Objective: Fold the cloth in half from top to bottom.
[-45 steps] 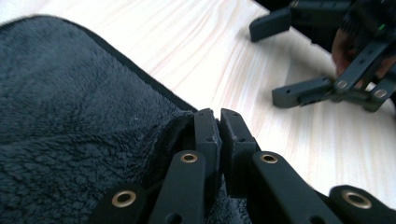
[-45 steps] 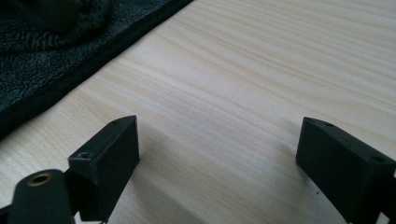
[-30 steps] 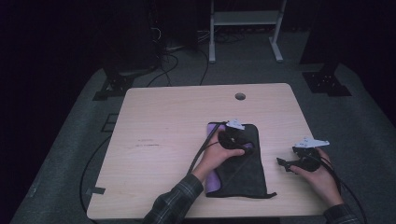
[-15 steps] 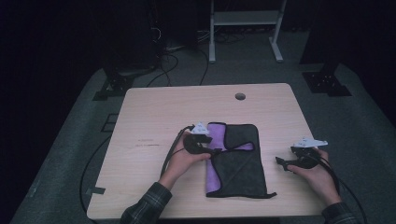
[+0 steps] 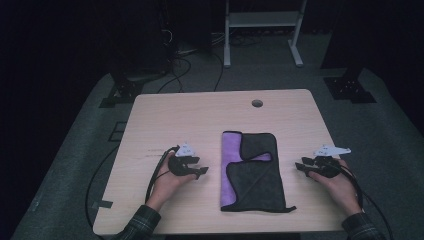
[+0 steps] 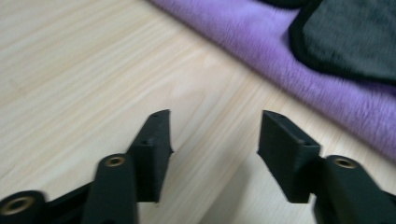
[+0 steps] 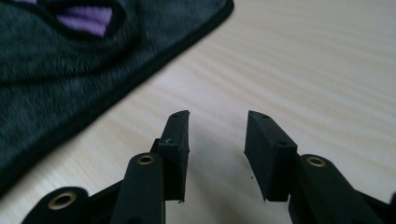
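Lying flat near the middle of the light wooden table (image 5: 200, 120), the folded fleece cloth, dark grey with black edging on one face and purple on the other (image 5: 252, 172), has a purple strip showing along its left side. It touches neither gripper. The left gripper (image 5: 192, 170) rests on the wood just beside this purple edge, and the right gripper (image 5: 312, 167) rests near the grey edge on the other side. I judge that the hands are parked apart so that the cloth stays undisturbed. In the left gripper view the jaws stand well open with only bare wood between them; in the right gripper view the jaws are also parted, a little less, and hold nothing. I count one cloth, two grippers, two hands and one small round hole (image 5: 257, 103) at the far edge of the table.
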`<action>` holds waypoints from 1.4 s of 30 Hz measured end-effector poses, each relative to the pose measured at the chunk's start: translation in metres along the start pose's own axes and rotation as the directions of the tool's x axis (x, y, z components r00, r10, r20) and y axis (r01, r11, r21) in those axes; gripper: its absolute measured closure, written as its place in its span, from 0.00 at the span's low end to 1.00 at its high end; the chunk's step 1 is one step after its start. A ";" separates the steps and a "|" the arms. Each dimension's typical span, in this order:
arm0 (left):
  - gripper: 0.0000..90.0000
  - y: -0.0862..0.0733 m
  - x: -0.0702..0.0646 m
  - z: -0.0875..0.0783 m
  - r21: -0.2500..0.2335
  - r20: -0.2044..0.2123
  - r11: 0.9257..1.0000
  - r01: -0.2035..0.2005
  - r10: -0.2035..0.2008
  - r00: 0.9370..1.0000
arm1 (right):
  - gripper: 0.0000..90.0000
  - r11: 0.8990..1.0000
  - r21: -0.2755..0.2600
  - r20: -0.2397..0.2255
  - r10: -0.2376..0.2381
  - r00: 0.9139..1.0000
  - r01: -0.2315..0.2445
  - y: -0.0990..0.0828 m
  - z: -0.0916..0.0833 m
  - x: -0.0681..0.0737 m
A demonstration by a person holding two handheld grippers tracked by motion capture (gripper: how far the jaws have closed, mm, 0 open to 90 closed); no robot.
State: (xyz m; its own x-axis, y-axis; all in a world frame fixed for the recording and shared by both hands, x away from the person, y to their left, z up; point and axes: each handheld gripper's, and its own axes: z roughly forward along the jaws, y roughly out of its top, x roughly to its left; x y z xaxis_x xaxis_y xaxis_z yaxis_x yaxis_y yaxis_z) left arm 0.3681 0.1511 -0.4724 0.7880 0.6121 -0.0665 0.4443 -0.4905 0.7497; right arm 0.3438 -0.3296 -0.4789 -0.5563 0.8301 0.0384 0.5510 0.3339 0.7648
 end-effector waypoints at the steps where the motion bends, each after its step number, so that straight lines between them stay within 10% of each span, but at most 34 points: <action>1: 0.50 -0.002 0.001 -0.001 0.010 -0.003 1.000 -0.001 0.001 1.000 | 0.65 1.000 -0.019 -0.007 0.006 1.000 -0.006 0.003 0.000 0.001; 11: 0.42 -0.014 0.009 -0.004 -0.030 -0.014 1.000 -0.004 0.003 1.000 | 0.64 0.997 -0.069 -0.062 -0.027 0.998 0.023 0.036 0.002 0.018; 28: 0.00 -0.013 0.008 0.001 0.058 -0.104 0.998 -0.013 0.019 0.994 | 0.67 0.991 -0.090 -0.190 -0.112 0.975 0.096 0.083 0.034 0.064; 42: 0.00 -0.013 0.008 0.001 0.060 -0.103 0.998 -0.012 0.018 0.995 | 0.67 0.989 -0.063 -0.244 -0.145 0.959 0.134 0.094 0.073 0.092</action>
State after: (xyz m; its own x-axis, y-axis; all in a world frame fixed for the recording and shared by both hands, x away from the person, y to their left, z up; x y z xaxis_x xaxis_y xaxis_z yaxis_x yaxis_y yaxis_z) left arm 0.3687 0.1616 -0.4836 0.7476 0.6639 0.0152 0.4596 -0.5337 0.7099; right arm 0.3896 -0.1891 -0.4497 -0.7651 0.6385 0.0827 0.4316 0.4133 0.8019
